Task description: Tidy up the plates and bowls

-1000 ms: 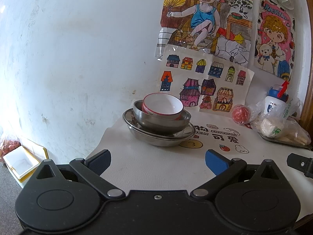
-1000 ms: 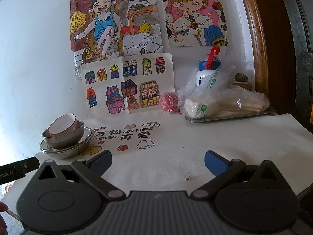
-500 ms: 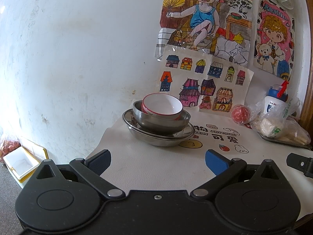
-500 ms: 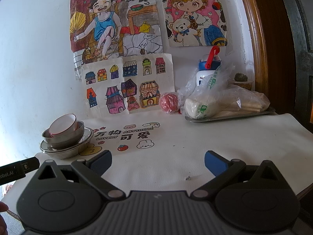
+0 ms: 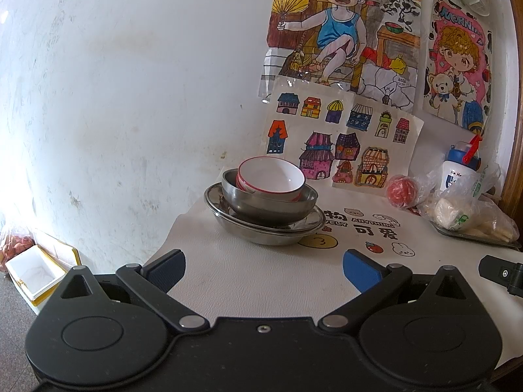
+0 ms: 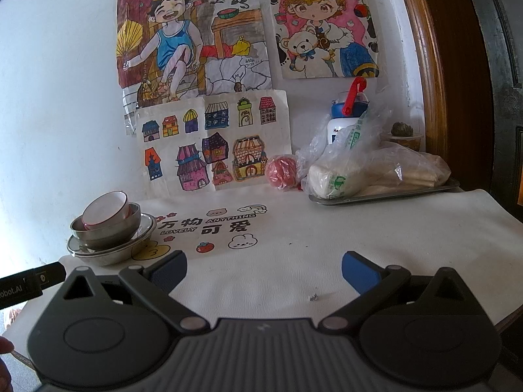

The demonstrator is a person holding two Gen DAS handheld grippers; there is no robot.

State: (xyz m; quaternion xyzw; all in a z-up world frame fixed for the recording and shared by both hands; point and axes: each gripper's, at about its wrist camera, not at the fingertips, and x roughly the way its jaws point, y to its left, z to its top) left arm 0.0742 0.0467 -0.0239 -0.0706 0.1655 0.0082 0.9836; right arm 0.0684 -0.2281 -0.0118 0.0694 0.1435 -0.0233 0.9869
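On the white tablecloth [image 6: 327, 245], stacked bowls [image 5: 268, 196]; drawings [image 6: 212, 143] on wall.

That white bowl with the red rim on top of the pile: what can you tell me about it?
The white bowl looks like glazed ceramic: plain white inside, a thin red line round the rim and red banding outside. It looks empty. It sits tilted, not level, nested inside a steel bowl, which stands in a wide steel plate at the table's back left corner, near the wall. Only the steel bowl touches it. Both grippers are open and well short of it.
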